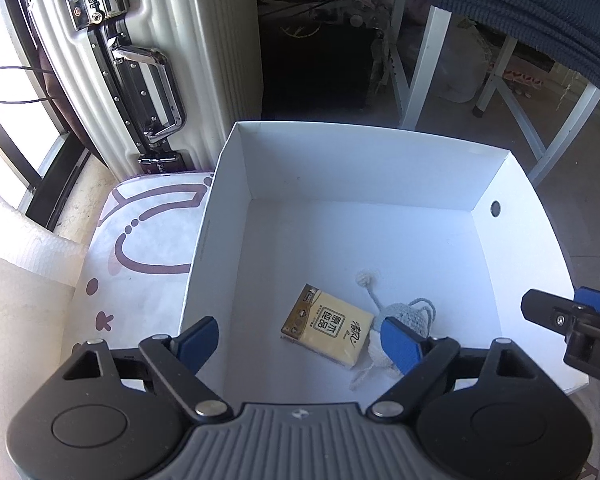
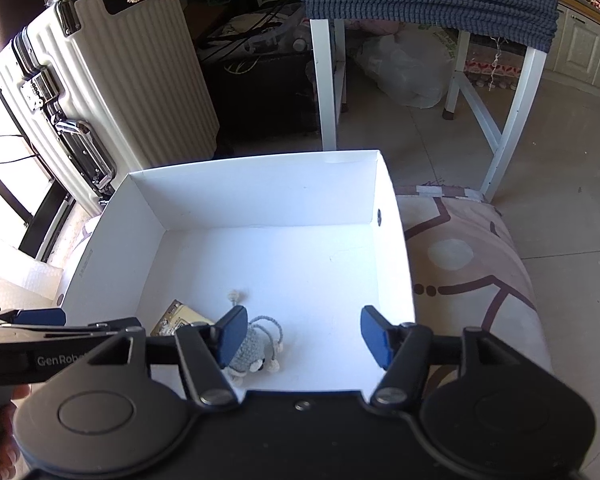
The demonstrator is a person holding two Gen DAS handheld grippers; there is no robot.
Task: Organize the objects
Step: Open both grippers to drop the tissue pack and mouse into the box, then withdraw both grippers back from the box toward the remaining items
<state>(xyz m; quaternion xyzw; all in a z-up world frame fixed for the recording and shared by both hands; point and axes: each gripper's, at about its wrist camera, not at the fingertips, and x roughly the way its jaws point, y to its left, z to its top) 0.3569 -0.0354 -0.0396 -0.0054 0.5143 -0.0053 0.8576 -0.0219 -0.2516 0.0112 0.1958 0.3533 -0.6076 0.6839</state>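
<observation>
Both our grippers, left and right, gape empty over the box; tissue pack and knitted toy lie below.

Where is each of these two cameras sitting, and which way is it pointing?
Left wrist view: sits on the left gripper, looking down into the white box; its own blue fingers show, open, plus the right gripper's tip at the right edge.
Right wrist view: sits on the right gripper, looking down into the same box; its fingers show, open, with a fingertip lower left.
Shared: box, tissue pack, crocheted toy, suitcase.
</observation>
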